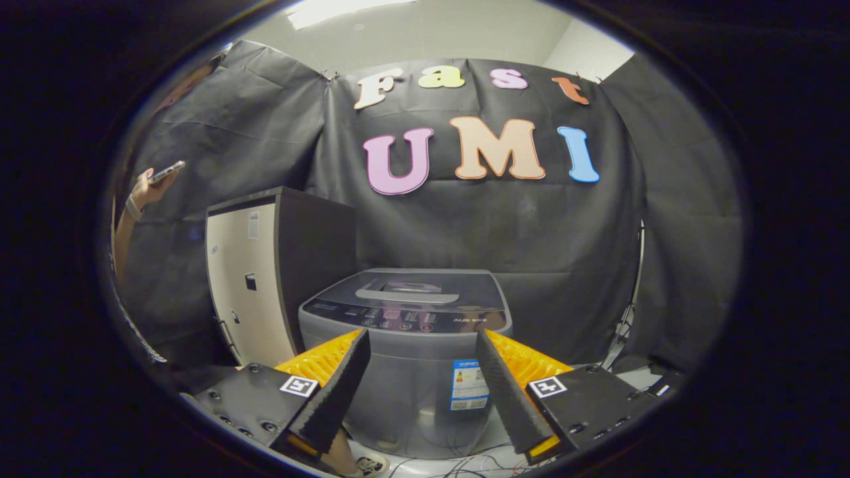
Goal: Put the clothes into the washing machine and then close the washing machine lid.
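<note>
A hand (147,189) with a phone was raised far left, beside a cabinet (249,285). The washer (408,352) stood beyond the gripper (420,345), lid (408,291) down. The fingers were spread apart, holding nothing. No clothes were discernible; whether they were already loaded could not be told. Judged status: either the lid remained to be opened, or the task was complete.
</note>
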`<state>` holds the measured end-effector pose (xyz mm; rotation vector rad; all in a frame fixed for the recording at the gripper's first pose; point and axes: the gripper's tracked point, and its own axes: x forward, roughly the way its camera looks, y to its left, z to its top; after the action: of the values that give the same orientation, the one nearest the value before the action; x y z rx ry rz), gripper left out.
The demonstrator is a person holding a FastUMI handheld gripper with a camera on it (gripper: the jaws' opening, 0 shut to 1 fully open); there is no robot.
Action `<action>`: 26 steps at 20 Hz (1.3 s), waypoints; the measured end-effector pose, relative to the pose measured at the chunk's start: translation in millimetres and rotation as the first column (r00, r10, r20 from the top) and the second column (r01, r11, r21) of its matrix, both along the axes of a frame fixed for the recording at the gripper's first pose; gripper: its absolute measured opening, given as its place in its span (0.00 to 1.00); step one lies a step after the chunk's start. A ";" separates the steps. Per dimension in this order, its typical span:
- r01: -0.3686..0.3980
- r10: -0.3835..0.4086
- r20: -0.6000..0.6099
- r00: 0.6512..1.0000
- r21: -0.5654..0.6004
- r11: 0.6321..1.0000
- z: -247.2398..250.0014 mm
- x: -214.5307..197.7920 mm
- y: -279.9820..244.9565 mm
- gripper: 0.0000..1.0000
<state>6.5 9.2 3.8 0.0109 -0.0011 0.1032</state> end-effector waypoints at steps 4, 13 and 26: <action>0.000 0.000 -0.001 1.000 0.000 1.000 -0.1 0.1 -0.3 0.99; 0.012 -0.012 0.001 1.000 0.000 1.000 0.3 0.2 -3.3 0.99; 0.012 -0.012 0.001 1.000 -0.001 1.000 -1.2 4.0 3.0 0.99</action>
<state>10.4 12.2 2.6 0.0103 -0.0023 0.0912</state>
